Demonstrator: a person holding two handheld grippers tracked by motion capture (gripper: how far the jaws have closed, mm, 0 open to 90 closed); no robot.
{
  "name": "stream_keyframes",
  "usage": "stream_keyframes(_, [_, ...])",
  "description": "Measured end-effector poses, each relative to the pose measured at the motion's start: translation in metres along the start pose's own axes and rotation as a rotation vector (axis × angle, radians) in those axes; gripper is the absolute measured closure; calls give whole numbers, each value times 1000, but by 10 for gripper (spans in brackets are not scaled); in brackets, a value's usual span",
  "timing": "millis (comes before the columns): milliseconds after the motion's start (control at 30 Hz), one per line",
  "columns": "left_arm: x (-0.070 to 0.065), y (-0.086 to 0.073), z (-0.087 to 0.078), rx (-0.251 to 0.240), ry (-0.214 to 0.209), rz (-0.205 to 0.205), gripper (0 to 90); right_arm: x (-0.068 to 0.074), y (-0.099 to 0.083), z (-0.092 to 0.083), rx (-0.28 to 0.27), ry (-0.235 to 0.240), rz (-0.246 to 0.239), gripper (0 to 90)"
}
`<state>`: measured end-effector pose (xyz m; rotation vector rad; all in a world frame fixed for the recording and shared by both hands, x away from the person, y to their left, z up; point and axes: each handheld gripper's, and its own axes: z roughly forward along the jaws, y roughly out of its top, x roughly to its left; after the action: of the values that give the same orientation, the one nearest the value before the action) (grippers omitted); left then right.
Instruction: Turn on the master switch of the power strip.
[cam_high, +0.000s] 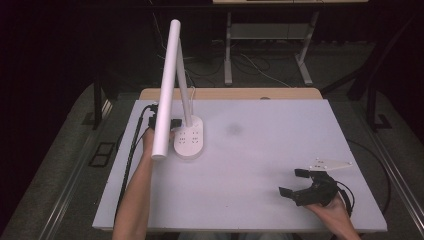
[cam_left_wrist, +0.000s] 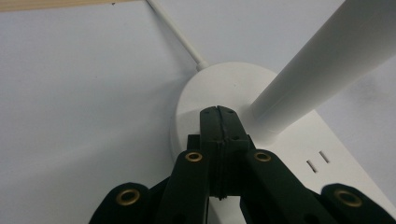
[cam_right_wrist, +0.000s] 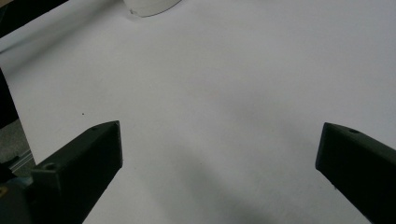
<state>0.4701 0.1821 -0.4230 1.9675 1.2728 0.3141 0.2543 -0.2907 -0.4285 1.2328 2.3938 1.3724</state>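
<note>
Desk lamp (cam_high: 189, 135) sits left of centre in the high view, on the white table (cam_high: 260, 150). Its white base carries socket slots on top; the stem rises from the far end of the base and the long tube head (cam_high: 167, 85) slants from upper centre-left down toward the lower left, ending just above the person's left forearm.

Left gripper (cam_high: 172, 123): at the left edge of the lamp base in the high view, partly hidden by the tube head. In the left gripper view (cam_left_wrist: 218, 112) its jaws are pressed together, nothing between them, tips over the round end of the base just beside the foot of the stem. Whether the tips actually touch the base I cannot tell. The lamp's white cord (cam_left_wrist: 177, 33) runs off to the upper left of that view.

Right gripper (cam_high: 297, 182): lower right of the high view, well apart from the lamp, held in the person's right hand, grey plate on top. Right gripper view (cam_right_wrist: 219, 149): jaws wide apart, bare table between them, edge of the lamp base at top centre-left.
</note>
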Motion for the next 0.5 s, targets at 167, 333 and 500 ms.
stream_keyframes(167, [0, -2, -1, -2, -16, -10, 900, -2, 0, -1, 0, -2, 5, 0])
stream_keyframes(333, [0, -1, -1, 5, -9, -10, 900, -3, 0, -1, -7, -4, 8, 0])
stream_keyframes(500, [-6, 5, 4, 27, 40, 10, 900, -3, 0, -2, -11, -4, 13, 0])
